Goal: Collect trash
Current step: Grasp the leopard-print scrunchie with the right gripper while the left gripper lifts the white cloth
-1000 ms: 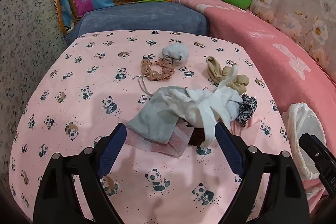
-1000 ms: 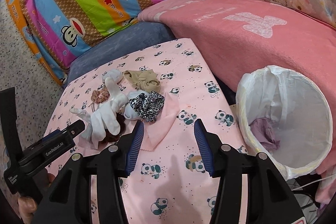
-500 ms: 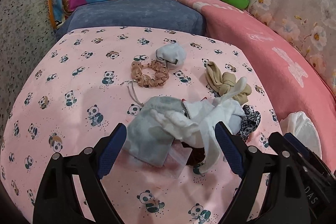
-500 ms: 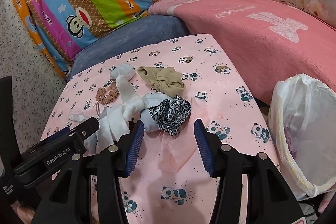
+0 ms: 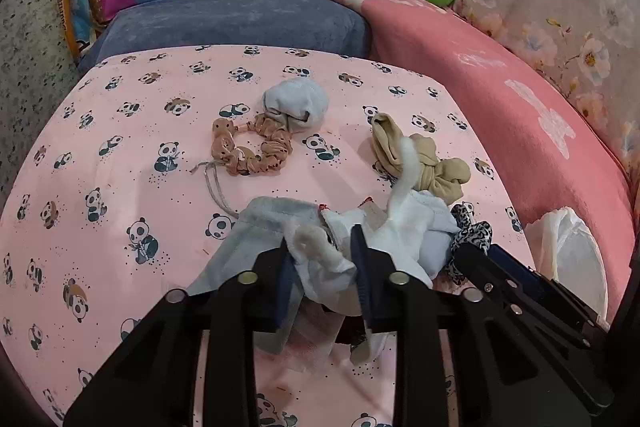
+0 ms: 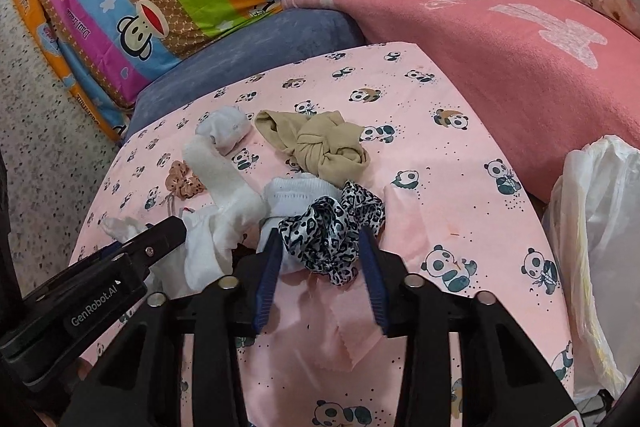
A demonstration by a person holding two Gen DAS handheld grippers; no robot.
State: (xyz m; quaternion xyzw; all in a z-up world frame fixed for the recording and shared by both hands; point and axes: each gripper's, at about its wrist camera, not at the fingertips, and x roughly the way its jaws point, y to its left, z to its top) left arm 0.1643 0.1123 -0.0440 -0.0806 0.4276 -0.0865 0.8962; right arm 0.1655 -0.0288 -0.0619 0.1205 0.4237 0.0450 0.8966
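The left tongs [image 5: 324, 263] hide a dark item beneath the white cloth [image 5: 404, 227]; its identity is unclear.

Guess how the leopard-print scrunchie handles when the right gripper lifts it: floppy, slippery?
Probably floppy: the scrunchie lies in loose ruffles between the right gripper pads, which have just been closing on it. Its sheen hints it is slippery. Likely light; it may snag the white sock it touches.
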